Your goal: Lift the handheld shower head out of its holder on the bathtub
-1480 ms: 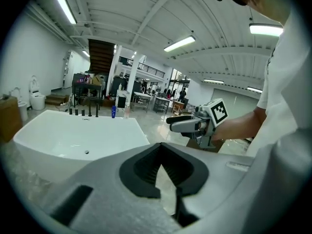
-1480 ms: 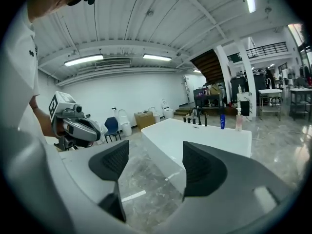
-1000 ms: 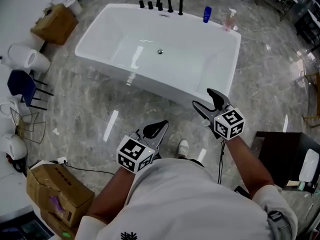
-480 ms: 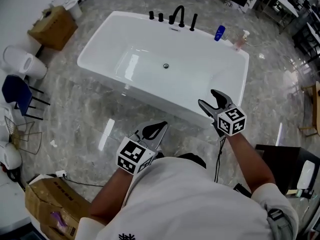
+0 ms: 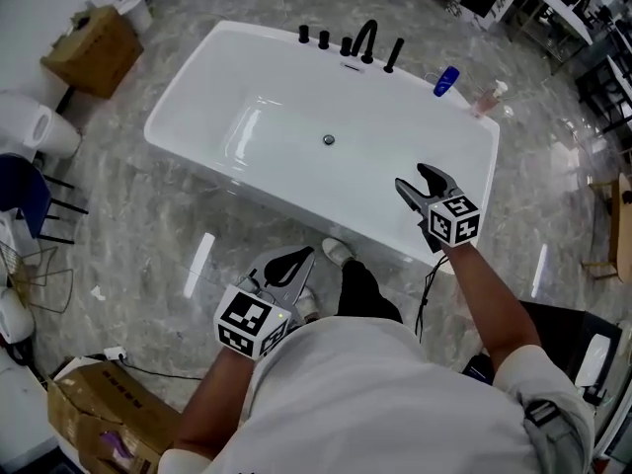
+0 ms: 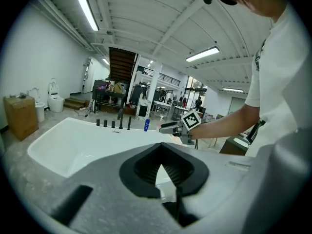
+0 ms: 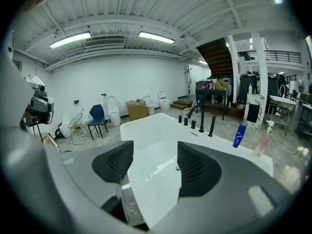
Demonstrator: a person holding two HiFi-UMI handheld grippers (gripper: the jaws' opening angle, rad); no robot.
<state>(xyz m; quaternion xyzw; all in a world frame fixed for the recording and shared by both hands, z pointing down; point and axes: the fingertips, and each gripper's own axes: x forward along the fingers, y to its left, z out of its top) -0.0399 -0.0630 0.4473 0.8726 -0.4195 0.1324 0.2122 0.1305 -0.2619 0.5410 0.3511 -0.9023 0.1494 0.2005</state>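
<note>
Nearest: left gripper (image 5: 296,262) is held low by the person's hip, on the floor side of the tub (image 5: 286,117). Its own view shows the left gripper (image 6: 161,165) with tips together, a bare sliver between the pads and nothing in them. My read: it's parked, not needed for a one-hand lift.

Next out: right gripper (image 5: 423,181) hangs over the tub's near rim at the right end and points across the basin. Its jaws have just been closing a little but are well apart. In its own view the right gripper (image 7: 150,162) has only white tub between the pads, so it's empty. Probably a pre-set gap for a thin handle.

Mid: the basin is bare, with the drain (image 5: 329,140) at the centre.

Far rim: a row of black fittings, knobs (image 5: 324,39) on the left and then the curved spout (image 5: 365,39). The shower head (image 5: 393,55) is the black stick just right of the spout, seated upright in its holder. It's also clear from the right gripper view as the shower head (image 7: 212,126). It's untouched and well apart from both grippers. Further right on that rim stand a blue bottle (image 5: 446,80) and a pink pump bottle (image 5: 489,97).

Judgement: this is the approach stage. The reach has to span the full tub width. Come in from the right of the spout, keep off the bottles, and pull straight up along the stick's axis.
</note>
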